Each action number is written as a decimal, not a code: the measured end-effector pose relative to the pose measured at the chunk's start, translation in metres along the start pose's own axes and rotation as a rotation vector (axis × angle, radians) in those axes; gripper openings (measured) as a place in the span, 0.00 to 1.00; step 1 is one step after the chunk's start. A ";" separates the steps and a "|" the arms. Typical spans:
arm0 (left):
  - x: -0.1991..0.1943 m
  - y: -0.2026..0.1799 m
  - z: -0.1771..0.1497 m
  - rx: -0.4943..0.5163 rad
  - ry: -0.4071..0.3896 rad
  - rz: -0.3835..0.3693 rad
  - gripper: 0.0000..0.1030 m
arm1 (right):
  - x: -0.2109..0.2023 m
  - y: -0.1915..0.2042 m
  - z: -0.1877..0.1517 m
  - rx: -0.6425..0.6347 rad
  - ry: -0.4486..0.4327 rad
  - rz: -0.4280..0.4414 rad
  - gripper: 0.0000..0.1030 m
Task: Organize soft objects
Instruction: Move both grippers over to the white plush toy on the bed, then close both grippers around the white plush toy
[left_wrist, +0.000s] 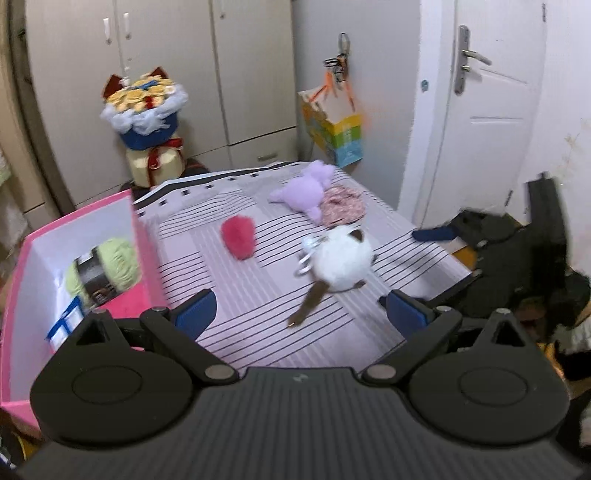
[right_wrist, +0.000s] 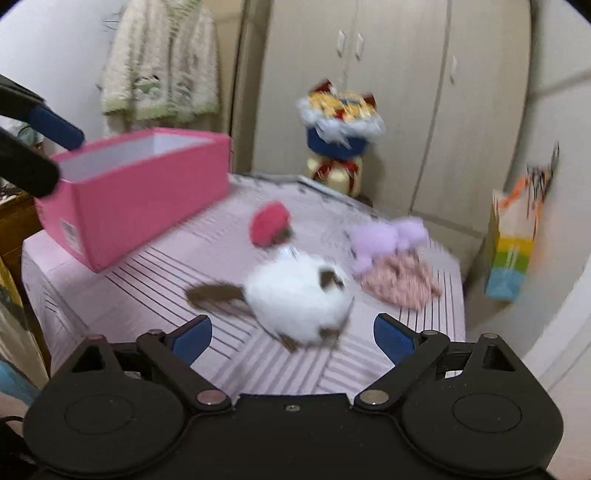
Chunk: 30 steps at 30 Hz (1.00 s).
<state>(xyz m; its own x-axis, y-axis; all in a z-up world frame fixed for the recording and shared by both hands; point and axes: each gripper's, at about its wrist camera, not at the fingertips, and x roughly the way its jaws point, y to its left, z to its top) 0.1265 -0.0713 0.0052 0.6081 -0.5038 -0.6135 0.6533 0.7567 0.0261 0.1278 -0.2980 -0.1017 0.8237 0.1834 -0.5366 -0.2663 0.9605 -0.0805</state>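
Striped cloth covers the table (left_wrist: 258, 325), wardrobe doors behind, and the soft things lie scattered across it. Left gripper (left_wrist: 299, 314) hovers with jaws spread wide, nothing between them. Right gripper (right_wrist: 293, 334) too: jaws released and empty, the white plush (right_wrist: 295, 299) lying just ahead of them. That plush sits mid-table, brown tail trailing out, with the pink pompom (right_wrist: 269, 221) beyond it and the purple toy (right_wrist: 384, 240) beside a floral cloth (right_wrist: 402, 280). Over on the left, the pink box (left_wrist: 22, 280) already holds a green yarn ball (left_wrist: 107, 269). The plush looks light, squashy, not fragile at all; it should give under the pads, so I'd pinch across the round body rather than the thin tail, which would likely dangle and swing
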 end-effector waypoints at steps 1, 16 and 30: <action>0.004 -0.001 0.003 0.001 0.002 -0.015 0.97 | 0.004 -0.005 -0.002 0.024 0.002 0.005 0.94; 0.111 0.007 0.011 -0.193 0.082 -0.119 0.86 | 0.052 -0.027 -0.006 0.146 0.034 0.116 0.94; 0.173 0.023 -0.001 -0.416 0.032 -0.231 0.62 | 0.078 -0.026 -0.002 0.283 -0.012 0.111 0.84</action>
<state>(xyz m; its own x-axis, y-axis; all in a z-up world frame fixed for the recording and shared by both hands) 0.2465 -0.1411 -0.1010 0.4501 -0.6704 -0.5900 0.5297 0.7323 -0.4280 0.1975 -0.3097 -0.1433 0.8038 0.2913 -0.5186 -0.2064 0.9543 0.2160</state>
